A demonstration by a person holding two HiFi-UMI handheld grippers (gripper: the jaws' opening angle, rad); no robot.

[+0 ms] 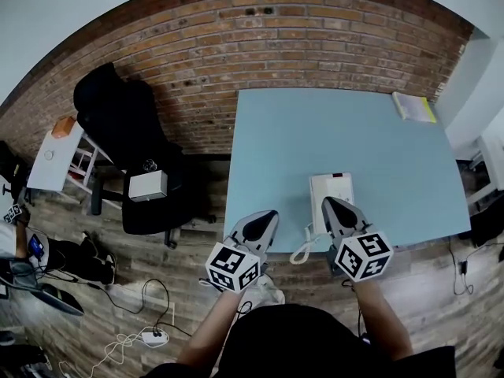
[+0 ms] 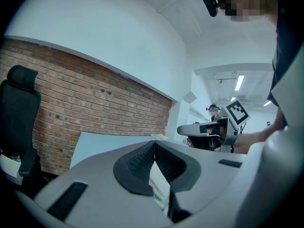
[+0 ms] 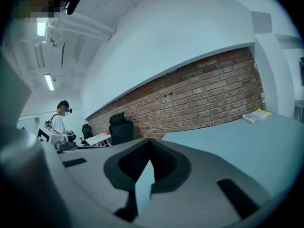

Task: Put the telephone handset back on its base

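Because neither tool carries anything, both are held shut and idle: the left gripper [image 2: 154, 144] shows its ribbed pads meeting at the tips with nothing pinched between them, and the right gripper [image 3: 151, 144] likewise has its jaws pressed together, with only blue table top visible below them. From the head view the white telephone [image 1: 331, 186] sits close to the near edge of the blue table [image 1: 315, 124], and its coiled cord [image 1: 302, 250] loops over that edge toward the person. I cannot separate the handset from the base there, as the right gripper [image 1: 332, 205] hangs above the phone's near end and covers it. The left gripper [image 1: 266, 217] hovers beside it, over the table's near left corner and apart from the phone. Both forearms reach forward side by side, tools pointing almost level toward the far edge, marker cubes uppermost, probably poised to approach the phone.
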